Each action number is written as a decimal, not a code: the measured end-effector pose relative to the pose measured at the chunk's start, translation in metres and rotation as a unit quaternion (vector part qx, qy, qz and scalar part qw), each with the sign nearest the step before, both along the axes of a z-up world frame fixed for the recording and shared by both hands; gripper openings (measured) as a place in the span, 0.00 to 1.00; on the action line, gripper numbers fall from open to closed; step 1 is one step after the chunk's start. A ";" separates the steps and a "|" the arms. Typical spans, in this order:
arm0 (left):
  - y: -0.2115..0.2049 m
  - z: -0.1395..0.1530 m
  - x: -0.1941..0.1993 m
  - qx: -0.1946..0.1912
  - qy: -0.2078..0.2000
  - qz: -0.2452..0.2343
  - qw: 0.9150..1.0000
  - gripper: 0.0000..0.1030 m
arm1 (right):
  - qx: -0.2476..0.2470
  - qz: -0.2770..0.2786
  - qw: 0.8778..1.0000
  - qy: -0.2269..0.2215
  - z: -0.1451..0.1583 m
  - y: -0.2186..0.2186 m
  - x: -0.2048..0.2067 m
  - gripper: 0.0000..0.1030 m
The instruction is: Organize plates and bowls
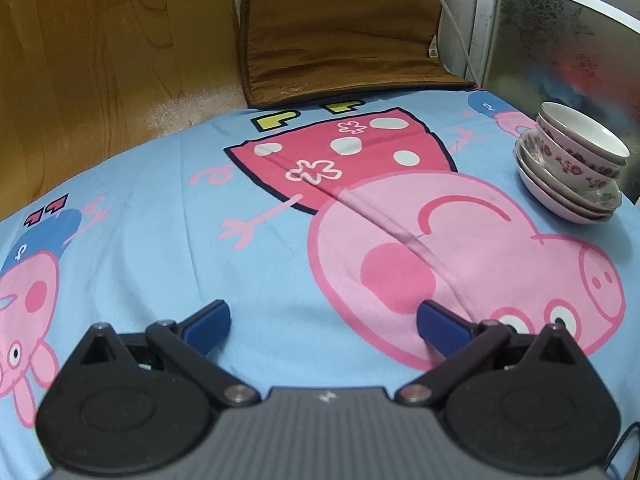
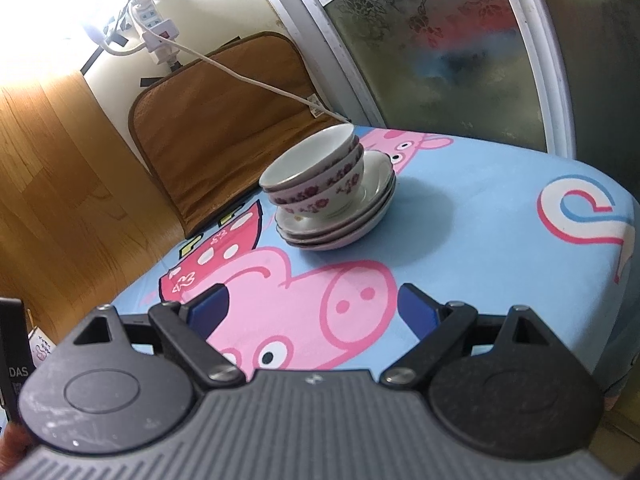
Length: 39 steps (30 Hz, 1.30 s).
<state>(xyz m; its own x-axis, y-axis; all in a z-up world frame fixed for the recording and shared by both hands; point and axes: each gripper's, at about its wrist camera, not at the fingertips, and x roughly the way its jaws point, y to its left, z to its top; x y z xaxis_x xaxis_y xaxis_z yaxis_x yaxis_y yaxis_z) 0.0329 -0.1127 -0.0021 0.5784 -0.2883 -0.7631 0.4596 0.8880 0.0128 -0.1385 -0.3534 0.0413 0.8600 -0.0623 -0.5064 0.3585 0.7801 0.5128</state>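
Claws (image 1: 323, 322) (image 2: 314, 308) gape, clear of stacked bowls (image 2: 318, 176).

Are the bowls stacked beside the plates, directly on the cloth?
No, the bowls sit nested on top of the stack of plates, not on the cloth.

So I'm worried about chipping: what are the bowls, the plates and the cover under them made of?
Bowls and plates: likely glazed ceramic or porcelain; glossy white, with printed flowers on the bowls. Cover: soft printed fabric, matte and creased.
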 end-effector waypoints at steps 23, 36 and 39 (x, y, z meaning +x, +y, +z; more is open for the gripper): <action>-0.017 0.015 0.001 0.023 -0.010 0.027 0.999 1.00 | 0.039 0.048 0.998 -0.011 -0.017 -0.059 0.010 0.90; -0.052 0.039 0.017 0.010 -0.036 -0.005 0.999 1.00 | 0.054 0.024 0.998 -0.024 -0.010 -0.094 0.004 0.90; -0.061 0.045 0.017 -0.001 -0.042 -0.021 0.999 1.00 | 0.044 0.026 0.998 -0.029 -0.006 -0.098 0.006 0.90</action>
